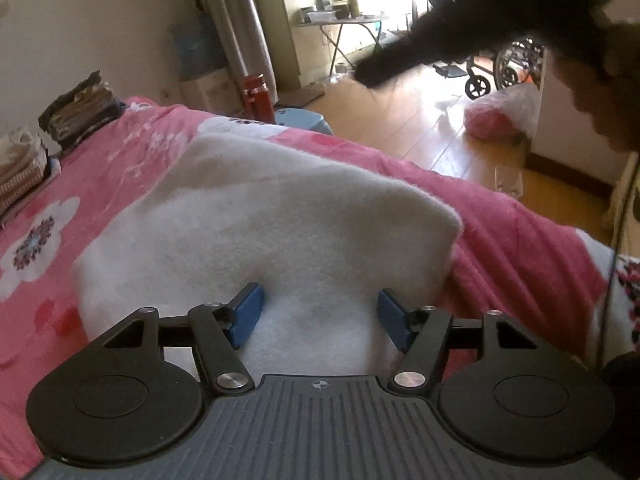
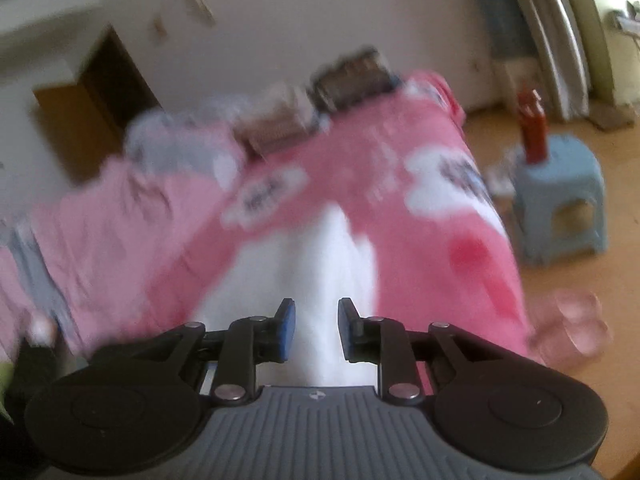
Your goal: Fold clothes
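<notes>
A white fleece garment [image 1: 260,216] lies spread on the pink flowered bedspread [image 1: 120,168]. My left gripper [image 1: 320,316] hovers low over its near part, jaws wide apart, blue pads [image 1: 248,316] on either side of flat cloth and gripping nothing. In the blurred right wrist view the same garment [image 2: 332,256] rises in a narrow ridge from the bedspread [image 2: 360,160] up into my right gripper [image 2: 317,328]. That gripper's pads stand close together with the white cloth filling the gap, pinched and lifted.
Folded clothes are stacked at the bed's far edge [image 1: 80,108], [image 1: 20,164]. A red bottle [image 2: 534,132] stands on a blue stool [image 2: 560,208] beside the bed. A person's dark sleeve [image 1: 420,48] reaches across the top right. A wheelchair [image 1: 508,68] and a pink bag [image 1: 500,116] stand on the wooden floor.
</notes>
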Demonstrator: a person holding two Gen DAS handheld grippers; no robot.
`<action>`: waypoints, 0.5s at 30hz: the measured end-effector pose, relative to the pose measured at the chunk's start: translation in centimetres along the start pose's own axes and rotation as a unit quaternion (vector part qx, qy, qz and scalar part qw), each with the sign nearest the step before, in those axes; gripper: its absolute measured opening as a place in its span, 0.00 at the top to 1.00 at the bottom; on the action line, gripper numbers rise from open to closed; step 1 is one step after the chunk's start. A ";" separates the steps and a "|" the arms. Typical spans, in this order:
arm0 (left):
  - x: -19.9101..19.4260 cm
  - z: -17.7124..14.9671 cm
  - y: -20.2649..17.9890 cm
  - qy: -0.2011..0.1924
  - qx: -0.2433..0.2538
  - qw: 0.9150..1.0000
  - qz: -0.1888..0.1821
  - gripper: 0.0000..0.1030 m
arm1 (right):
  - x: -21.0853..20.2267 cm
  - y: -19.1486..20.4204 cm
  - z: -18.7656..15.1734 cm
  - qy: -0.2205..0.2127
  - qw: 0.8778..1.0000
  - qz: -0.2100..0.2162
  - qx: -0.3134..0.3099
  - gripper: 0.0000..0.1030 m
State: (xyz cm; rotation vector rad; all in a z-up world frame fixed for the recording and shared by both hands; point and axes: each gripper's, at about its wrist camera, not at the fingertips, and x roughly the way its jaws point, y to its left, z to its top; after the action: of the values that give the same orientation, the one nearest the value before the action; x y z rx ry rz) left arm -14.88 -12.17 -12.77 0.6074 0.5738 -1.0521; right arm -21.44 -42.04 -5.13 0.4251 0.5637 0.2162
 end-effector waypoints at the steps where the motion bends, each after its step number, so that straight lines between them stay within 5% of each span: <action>1: 0.0 0.1 0.1 0.000 -0.008 1.000 -0.002 0.37 | 0.7 0.9 0.6 -0.007 1.000 0.002 -0.017 0.79; 6: -0.3 0.1 0.4 -0.004 -0.027 0.999 -0.020 0.37 | 7.3 0.8 -2.8 0.072 0.992 -0.045 -0.091 0.84; 10: -0.6 0.0 0.7 -0.011 -0.042 0.999 -0.030 0.35 | 6.9 0.7 -2.3 0.082 0.993 -0.054 -0.072 0.85; 15: -0.3 0.1 1.5 -0.018 -0.076 0.996 -0.046 0.33 | 7.1 4.8 1.2 0.049 0.987 -0.068 -0.137 0.84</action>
State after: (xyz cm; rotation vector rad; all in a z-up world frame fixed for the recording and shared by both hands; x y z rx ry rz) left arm -13.64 -11.46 -12.22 0.4302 0.6483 -1.0929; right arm -15.30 -35.94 -5.45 0.1090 0.6461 0.1807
